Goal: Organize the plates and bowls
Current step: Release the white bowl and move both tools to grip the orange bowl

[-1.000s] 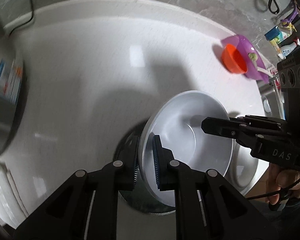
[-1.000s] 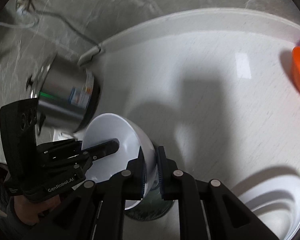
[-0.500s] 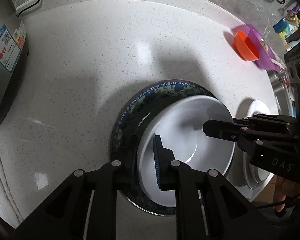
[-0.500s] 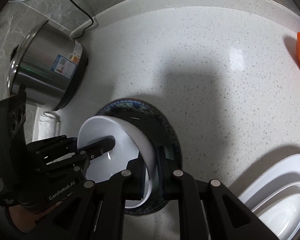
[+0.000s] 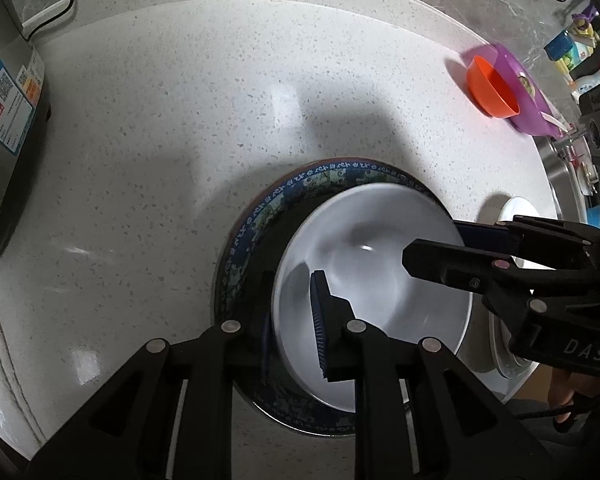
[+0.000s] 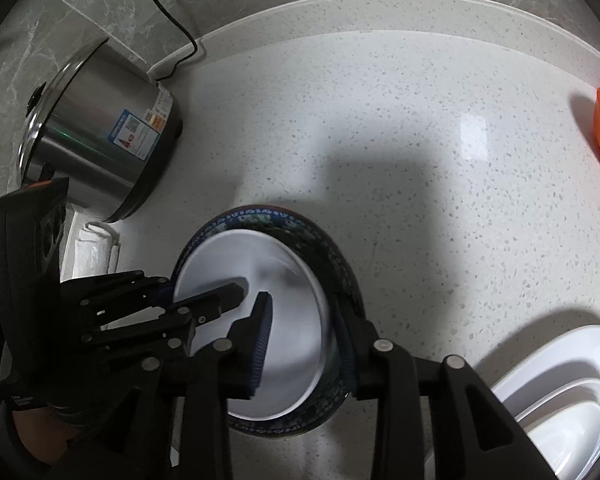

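White bowl (image 5: 380, 276) nested in blue-patterned bowl (image 5: 260, 216) on counter (image 5: 180, 120), rim between both pairs of jaws. Left gripper (image 5: 292, 320) narrow, opening; right gripper (image 6: 304, 340) wider, opening.

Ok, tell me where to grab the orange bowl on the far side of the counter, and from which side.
Take the orange bowl by its thin rim, one finger inside and one outside, coming from above on the open-counter side. It sits mouth up with smooth rounded walls that offer no other purchase, and the purple plate crowds its far side. Both grippers are still at the white bowl, their jaws opening.
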Available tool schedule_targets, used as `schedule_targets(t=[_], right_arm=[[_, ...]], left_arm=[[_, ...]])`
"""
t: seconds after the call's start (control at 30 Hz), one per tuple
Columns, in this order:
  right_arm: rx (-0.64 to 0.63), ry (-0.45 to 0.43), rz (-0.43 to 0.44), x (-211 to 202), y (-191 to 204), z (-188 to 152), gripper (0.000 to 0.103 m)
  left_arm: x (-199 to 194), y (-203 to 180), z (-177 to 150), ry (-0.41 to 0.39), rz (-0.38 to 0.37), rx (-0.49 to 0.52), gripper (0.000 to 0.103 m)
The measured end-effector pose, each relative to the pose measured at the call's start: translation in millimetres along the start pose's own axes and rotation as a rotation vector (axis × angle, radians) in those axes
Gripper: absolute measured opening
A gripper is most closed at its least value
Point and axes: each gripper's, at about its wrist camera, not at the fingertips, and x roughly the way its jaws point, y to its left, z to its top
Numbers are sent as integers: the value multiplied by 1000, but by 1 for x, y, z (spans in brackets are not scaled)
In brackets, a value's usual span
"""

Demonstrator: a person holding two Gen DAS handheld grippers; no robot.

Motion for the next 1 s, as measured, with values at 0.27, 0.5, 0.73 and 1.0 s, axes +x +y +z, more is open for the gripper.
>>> schedule_targets(t=[0.27, 0.5, 0.73, 1.0], right_arm=[[32, -67, 91, -29, -8, -2, 38], [294, -393, 260, -126, -112, -4, 83], [809, -584, 241, -171, -262, -33, 96], [882, -541, 128, -144, -303, -14, 65]], left_arm=[[-32, -1, 6, -61, -7, -3, 52], [-58, -27, 82, -88, -234, 65, 92], [-3, -85, 199, 64, -321, 157, 95], [66, -195, 292, 93, -277, 309, 95]])
